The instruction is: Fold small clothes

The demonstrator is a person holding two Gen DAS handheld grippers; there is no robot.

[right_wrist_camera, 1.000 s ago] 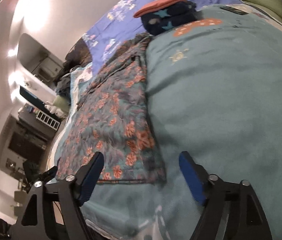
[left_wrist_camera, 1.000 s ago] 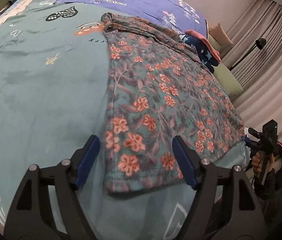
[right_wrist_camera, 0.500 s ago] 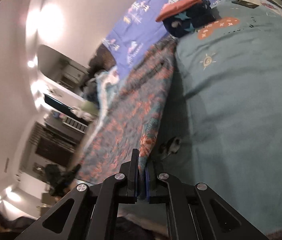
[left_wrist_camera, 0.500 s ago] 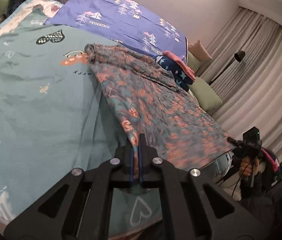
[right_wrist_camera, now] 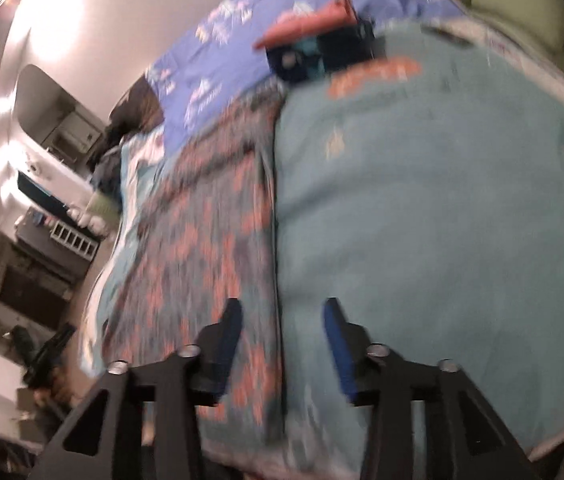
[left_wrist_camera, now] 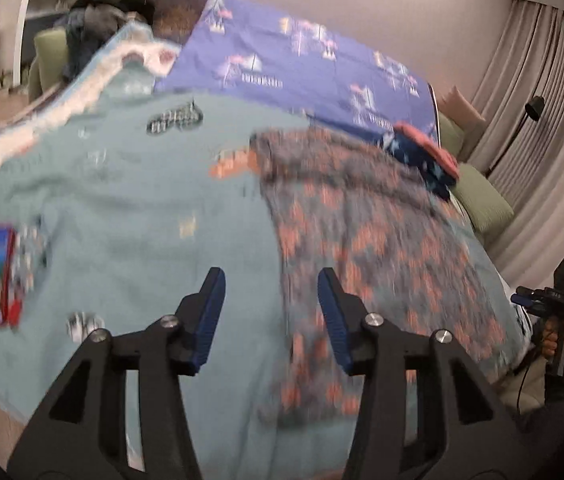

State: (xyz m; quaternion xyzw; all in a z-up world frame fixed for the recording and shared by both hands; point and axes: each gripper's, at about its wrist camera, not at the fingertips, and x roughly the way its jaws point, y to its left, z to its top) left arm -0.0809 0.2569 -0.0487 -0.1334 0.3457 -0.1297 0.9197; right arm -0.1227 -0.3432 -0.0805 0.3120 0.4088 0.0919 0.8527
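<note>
Both grippers have let go of the floral garment point(left_wrist_camera: 377, 236) and lifted off it. The left gripper point(left_wrist_camera: 272, 316) and right gripper point(right_wrist_camera: 282, 344) have just been opening, nothing between them. The garment lies as 1 long strip on the teal bedspread point(left_wrist_camera: 130, 216), blurred.

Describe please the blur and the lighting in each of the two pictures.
Left wrist view: motion blur smears the floral garment and the teal bedspread, while the left gripper stays sharp; a ceiling lamp glares at the top. Right wrist view: similar blur, the right gripper is crisper; bright lamp patches wash out the wall; fisheye bending at the edges.
</note>
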